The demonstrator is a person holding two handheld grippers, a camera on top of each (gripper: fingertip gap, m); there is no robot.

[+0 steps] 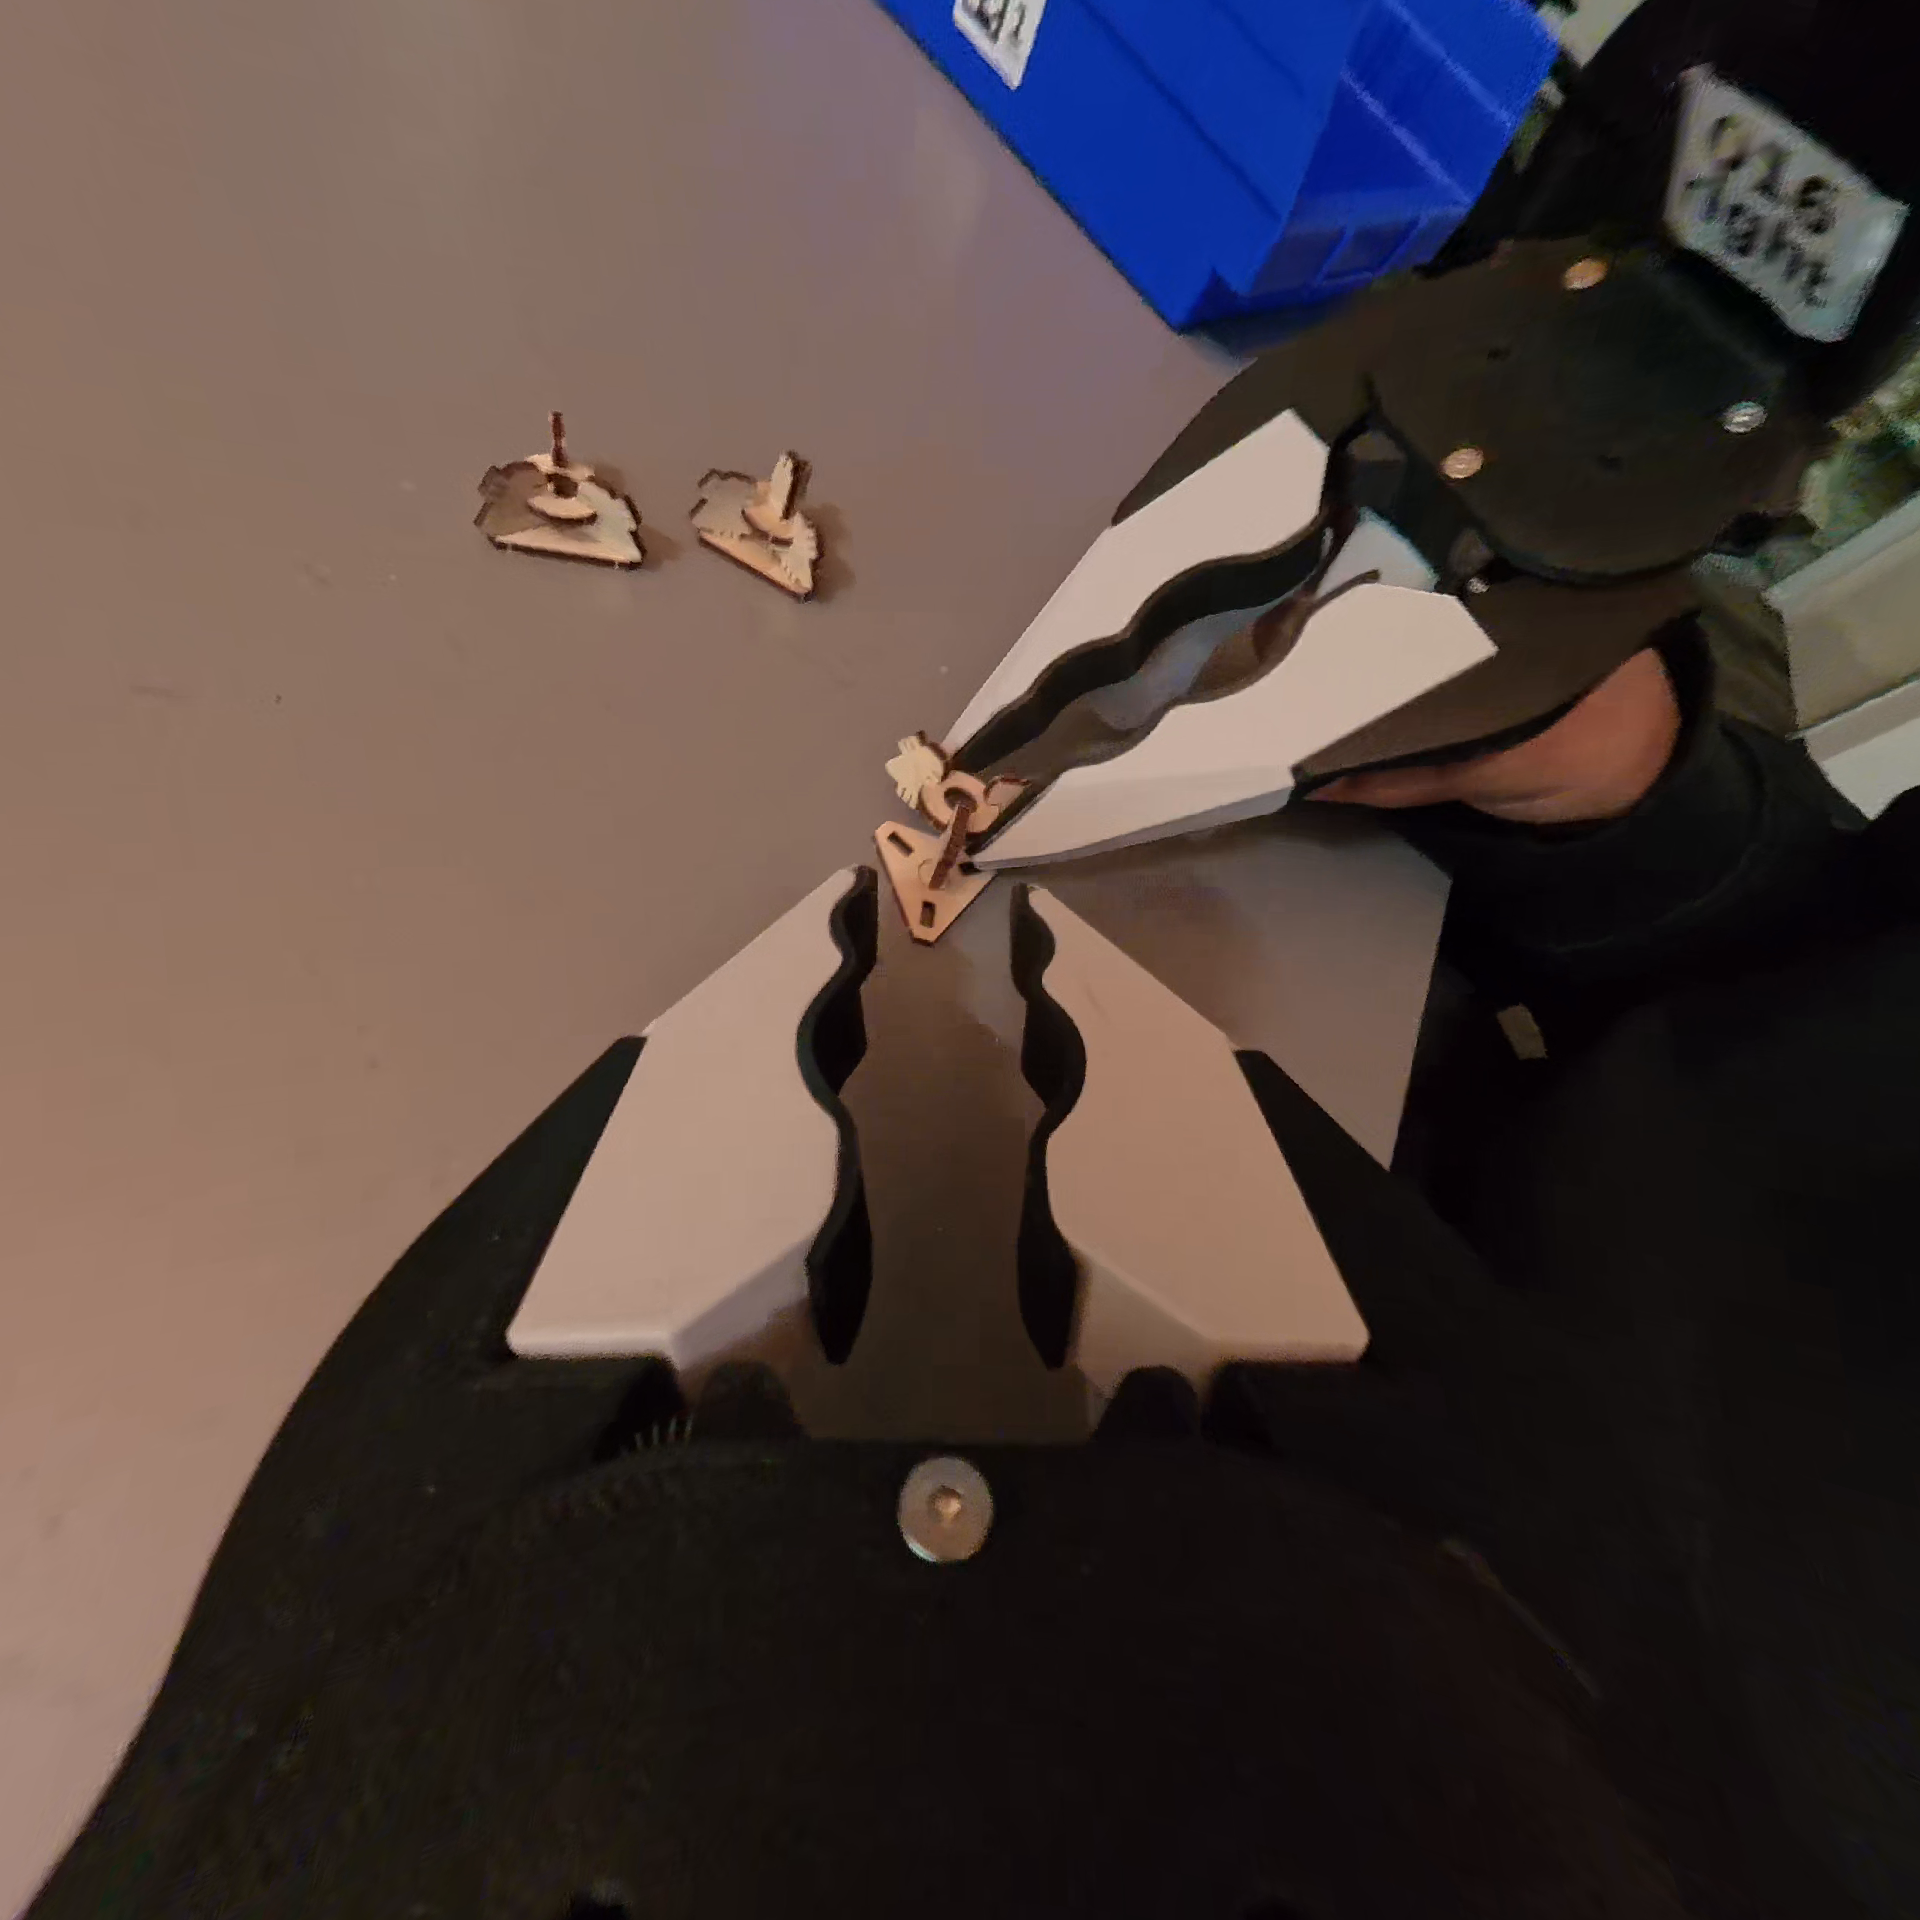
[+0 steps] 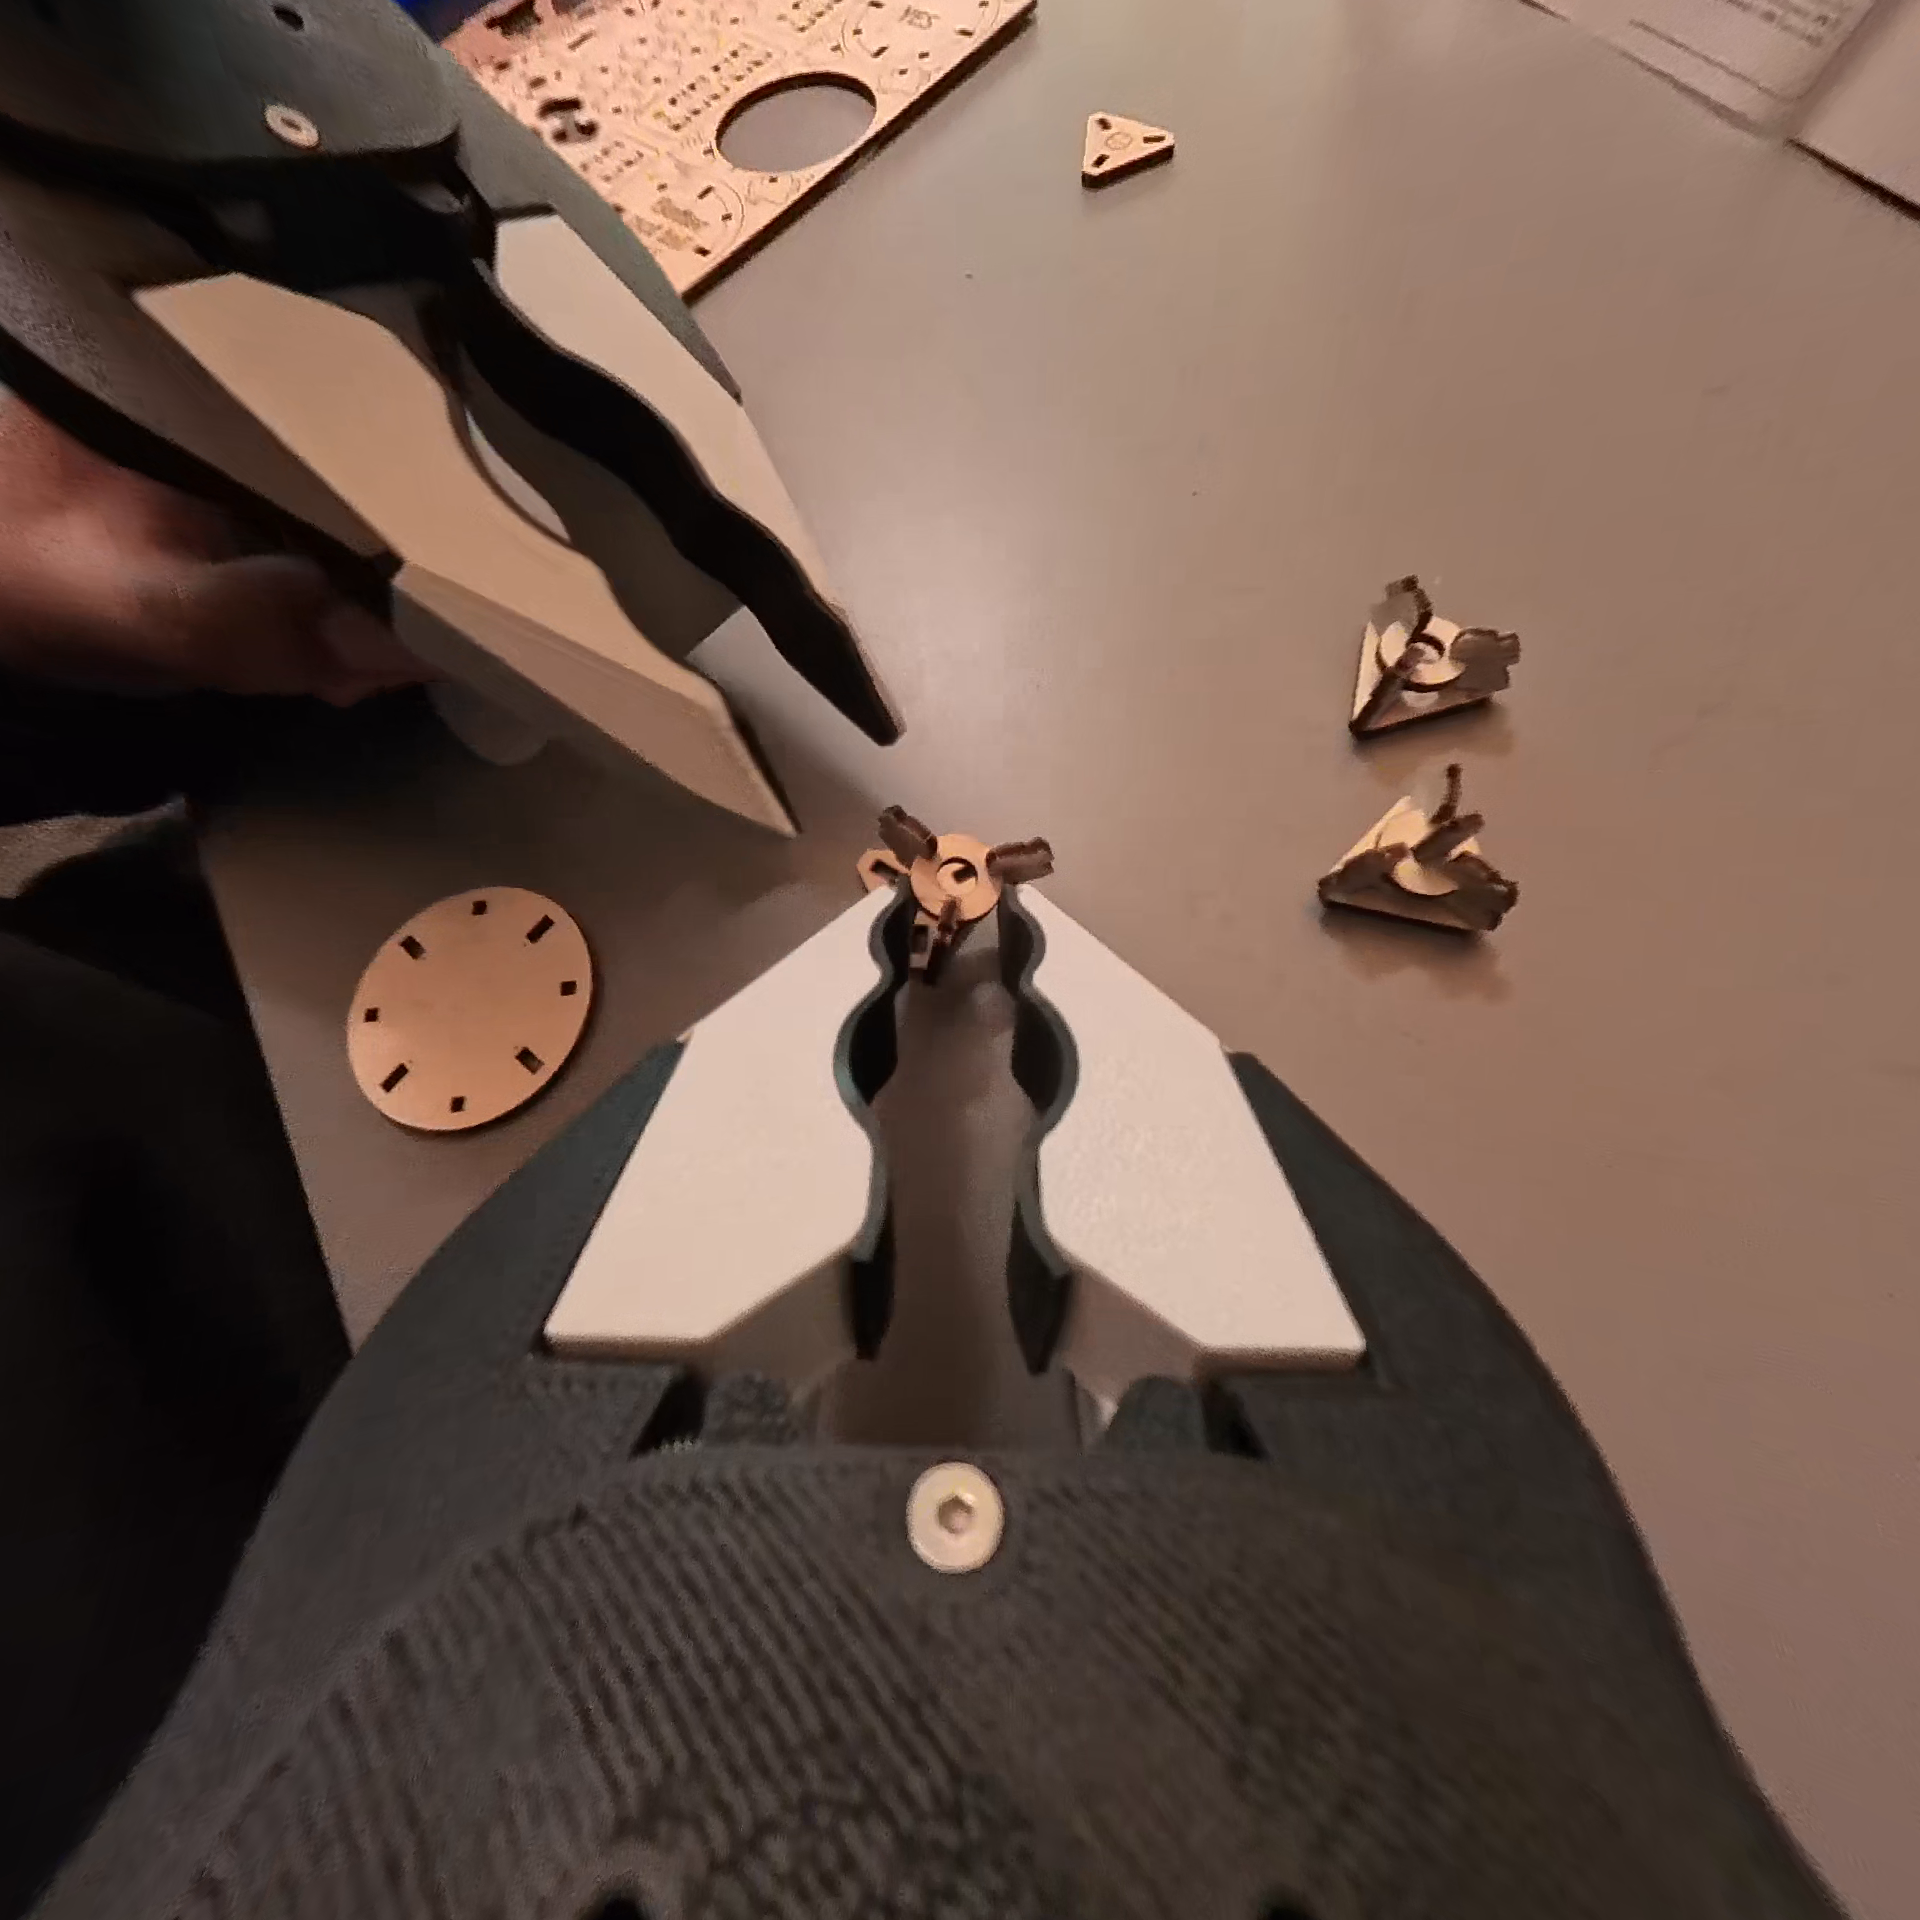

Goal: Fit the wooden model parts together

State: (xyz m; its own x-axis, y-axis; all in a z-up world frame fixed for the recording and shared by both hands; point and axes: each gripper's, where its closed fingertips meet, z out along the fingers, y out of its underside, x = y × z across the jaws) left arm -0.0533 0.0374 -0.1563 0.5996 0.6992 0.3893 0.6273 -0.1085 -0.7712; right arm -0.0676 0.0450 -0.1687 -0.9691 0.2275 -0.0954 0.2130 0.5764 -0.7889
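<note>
My right gripper (image 2: 954,899) is shut on a small wooden assembly (image 2: 956,876): a round disc with toothed pieces around a peg. In the left wrist view the right gripper (image 1: 966,816) comes in from the upper right, and the assembly (image 1: 951,800) shows a triangular plate (image 1: 928,883) on the peg's lower end. My left gripper (image 1: 940,894) is open, its fingertips (image 1: 860,894) either side of that plate without touching it. In the right wrist view the left gripper (image 2: 831,779) hangs open just left of the assembly, above the grey table (image 1: 312,727).
Two similar wooden assemblies (image 2: 1429,665) (image 2: 1418,873) sit on the table to the right. A slotted round wooden disc (image 2: 470,1023) lies at the left. A cut-out wooden sheet (image 2: 727,114), a loose triangle (image 2: 1127,149) and papers (image 2: 1766,62) lie farther off. Blue bins (image 1: 1247,135) stand behind. The grippers are tip to tip, or close to it.
</note>
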